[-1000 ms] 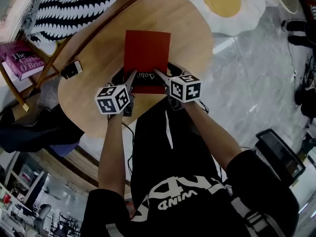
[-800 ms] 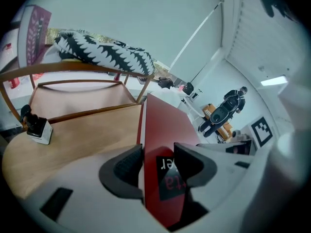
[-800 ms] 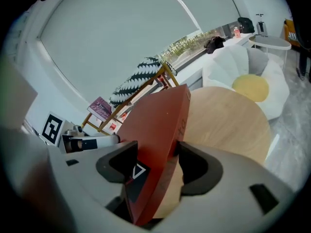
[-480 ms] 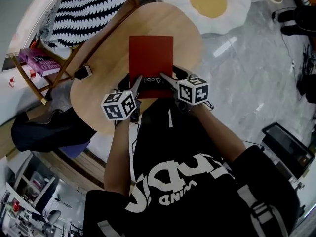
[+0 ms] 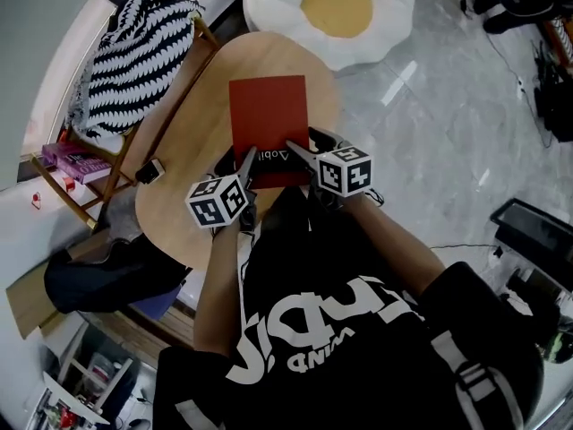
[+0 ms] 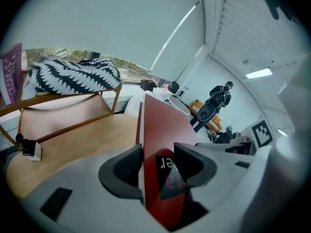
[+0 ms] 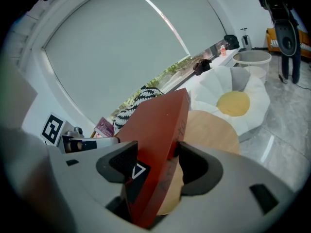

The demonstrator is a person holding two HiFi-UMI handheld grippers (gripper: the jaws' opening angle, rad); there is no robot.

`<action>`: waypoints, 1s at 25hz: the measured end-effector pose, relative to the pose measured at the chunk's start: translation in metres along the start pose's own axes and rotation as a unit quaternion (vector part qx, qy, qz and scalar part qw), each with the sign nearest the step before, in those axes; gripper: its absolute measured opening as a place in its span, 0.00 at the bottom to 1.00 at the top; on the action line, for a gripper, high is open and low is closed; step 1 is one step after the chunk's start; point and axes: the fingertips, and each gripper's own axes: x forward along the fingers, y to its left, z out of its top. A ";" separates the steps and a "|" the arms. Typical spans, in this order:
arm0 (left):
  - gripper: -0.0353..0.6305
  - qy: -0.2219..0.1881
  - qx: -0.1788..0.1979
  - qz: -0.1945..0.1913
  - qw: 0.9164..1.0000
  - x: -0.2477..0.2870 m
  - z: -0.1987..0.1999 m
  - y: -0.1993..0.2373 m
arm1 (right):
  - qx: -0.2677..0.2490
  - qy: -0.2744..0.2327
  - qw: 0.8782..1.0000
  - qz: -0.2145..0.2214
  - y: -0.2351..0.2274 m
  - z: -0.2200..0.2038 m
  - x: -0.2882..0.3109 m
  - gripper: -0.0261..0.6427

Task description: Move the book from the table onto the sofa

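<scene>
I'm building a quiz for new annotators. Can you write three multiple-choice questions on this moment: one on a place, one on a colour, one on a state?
1. Which edge of the book do the left gripper and right gripper hold?
A. the far edge
B. the left side edge
C. the edge nearest the person

2. What colour is the book's cover?
A. red
B. blue
C. green

3. What is the left gripper's state?
A. open and empty
B. shut on the book
C. shut on nothing

Answers:
1 C: in the head view both grippers meet the book's near edge.
2 A: the cover is red in every view.
3 B: its own view shows the jaws pressing both faces of the book.
</scene>
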 end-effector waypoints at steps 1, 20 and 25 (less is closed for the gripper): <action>0.36 0.002 0.004 -0.006 1.000 0.005 0.001 -0.009 | 0.005 -0.006 1.000 -0.007 -0.007 0.003 -0.008 0.43; 0.36 0.065 0.115 -0.123 0.984 0.125 0.001 -0.206 | 0.096 -0.113 0.981 -0.124 -0.162 0.031 -0.170 0.43; 0.36 0.072 0.141 -0.135 0.978 0.146 -0.006 -0.248 | 0.110 -0.133 0.975 -0.137 -0.193 0.031 -0.202 0.43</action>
